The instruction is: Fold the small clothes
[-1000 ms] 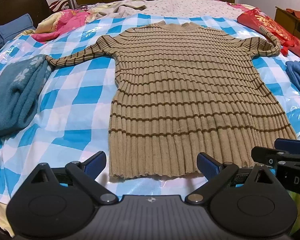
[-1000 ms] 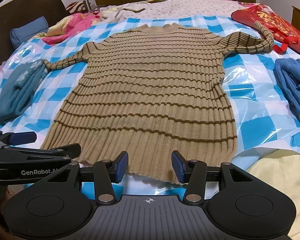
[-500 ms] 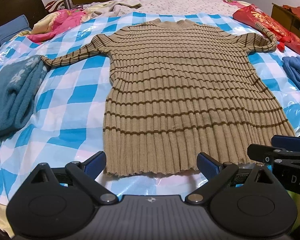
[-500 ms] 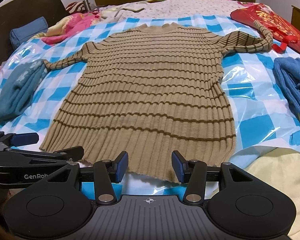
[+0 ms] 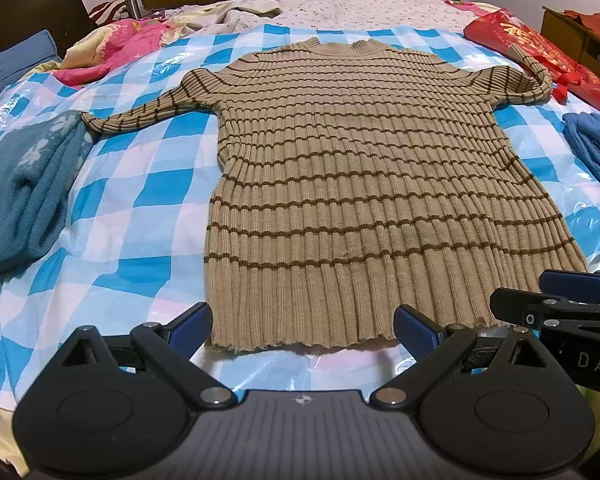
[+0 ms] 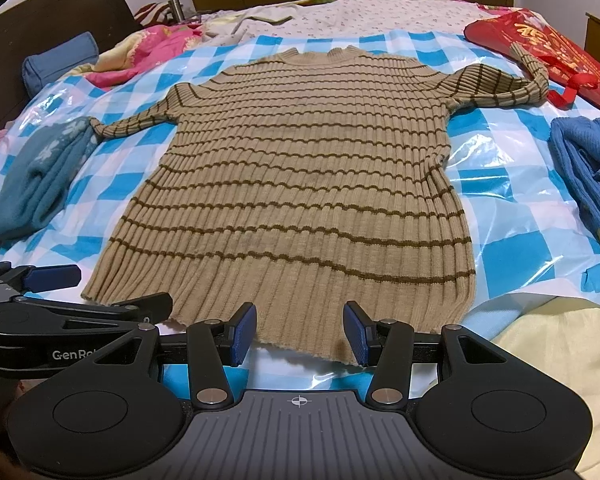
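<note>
A tan ribbed sweater with brown stripes (image 5: 352, 184) lies flat and face up on a blue-and-white checked plastic sheet (image 5: 140, 208), sleeves spread to both sides; it also shows in the right wrist view (image 6: 300, 184). My left gripper (image 5: 302, 326) is open and empty, just short of the hem's left part. My right gripper (image 6: 300, 330) is open and empty, with its jaws at the hem's right part. The right gripper's side shows in the left wrist view (image 5: 556, 304), and the left gripper's side shows in the right wrist view (image 6: 60, 304).
A folded teal garment (image 5: 24, 188) lies left of the sweater and touches its sleeve end. A folded blue garment (image 6: 588, 176) lies to the right. A red bag (image 5: 540, 56) sits at the far right, under the right sleeve tip. Pink bedding (image 5: 112, 52) and a dark headboard (image 5: 28, 8) are at the back left.
Both grippers have drawn slightly back and up from the hem, so the sweater sits a little farther off in both views. Both stay open; the sweater has not moved.
</note>
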### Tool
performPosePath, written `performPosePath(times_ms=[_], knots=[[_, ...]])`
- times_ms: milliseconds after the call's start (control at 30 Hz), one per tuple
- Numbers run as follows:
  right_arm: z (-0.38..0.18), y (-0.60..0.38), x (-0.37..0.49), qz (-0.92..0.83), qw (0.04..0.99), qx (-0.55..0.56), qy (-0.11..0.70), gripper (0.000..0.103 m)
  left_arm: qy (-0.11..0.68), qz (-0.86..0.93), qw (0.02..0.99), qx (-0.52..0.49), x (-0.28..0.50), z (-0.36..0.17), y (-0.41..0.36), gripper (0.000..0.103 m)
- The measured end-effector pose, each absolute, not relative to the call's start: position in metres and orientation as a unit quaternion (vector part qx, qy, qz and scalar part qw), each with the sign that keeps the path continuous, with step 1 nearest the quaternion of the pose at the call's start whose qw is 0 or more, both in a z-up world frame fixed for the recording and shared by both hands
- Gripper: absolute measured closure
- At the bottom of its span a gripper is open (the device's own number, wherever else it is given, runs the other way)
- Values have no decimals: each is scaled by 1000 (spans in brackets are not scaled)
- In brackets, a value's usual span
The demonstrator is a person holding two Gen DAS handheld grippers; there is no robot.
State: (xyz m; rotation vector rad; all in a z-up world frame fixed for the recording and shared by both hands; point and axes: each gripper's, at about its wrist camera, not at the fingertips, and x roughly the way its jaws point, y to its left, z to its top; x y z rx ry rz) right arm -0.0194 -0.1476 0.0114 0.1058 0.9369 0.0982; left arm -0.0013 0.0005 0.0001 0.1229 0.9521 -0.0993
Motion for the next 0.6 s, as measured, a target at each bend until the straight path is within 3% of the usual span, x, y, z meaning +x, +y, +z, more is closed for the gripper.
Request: performPosePath(times_ms=[600], knots=[[11,-146,-19,48,890,49,451,55,458,-50,885,64,-1,0,-4,0]])
